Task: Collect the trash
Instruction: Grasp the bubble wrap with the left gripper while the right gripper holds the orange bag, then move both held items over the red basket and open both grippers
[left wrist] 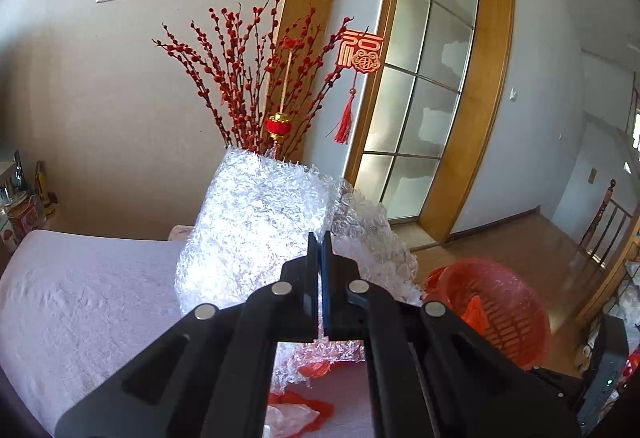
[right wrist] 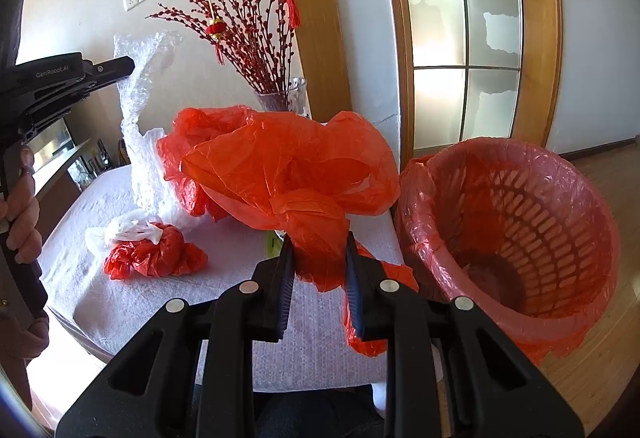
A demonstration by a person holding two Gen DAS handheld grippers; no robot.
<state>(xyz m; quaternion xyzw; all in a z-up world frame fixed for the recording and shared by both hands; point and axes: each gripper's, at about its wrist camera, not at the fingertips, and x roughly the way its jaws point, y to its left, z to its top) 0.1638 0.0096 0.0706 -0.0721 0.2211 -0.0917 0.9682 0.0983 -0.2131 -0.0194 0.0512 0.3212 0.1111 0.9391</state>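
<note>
In the left wrist view, the left gripper (left wrist: 319,238) is seen with its fingers pressed together on the edge of a sheet of bubble wrap (left wrist: 256,230). The wrap is clear, crinkled and bright with glare, and it is held up above the desk (left wrist: 80,294), which is covered by a pale, nubby cloth. Behind the wrap, stiff branches of red buds (left wrist: 240,78) are fanned out. A red slotted plastic basket (left wrist: 500,310) is seen low on the right, beside the desk.

In the right wrist view, the right gripper (right wrist: 319,238) is seen with its fingers pinching a thin, glossy orange-red plastic bag (right wrist: 288,174), which billows wide above the desk (right wrist: 100,298). A small crumpled bundle of red and white plastic (right wrist: 152,250) lies on the cloth to the left. The round basket (right wrist: 520,234), lined with a translucent pink bag, stands just beside the desk edge on the wooden floor (right wrist: 600,378). The bubble wrap (right wrist: 140,110) hangs from the left gripper (right wrist: 130,66) at far left.
</note>
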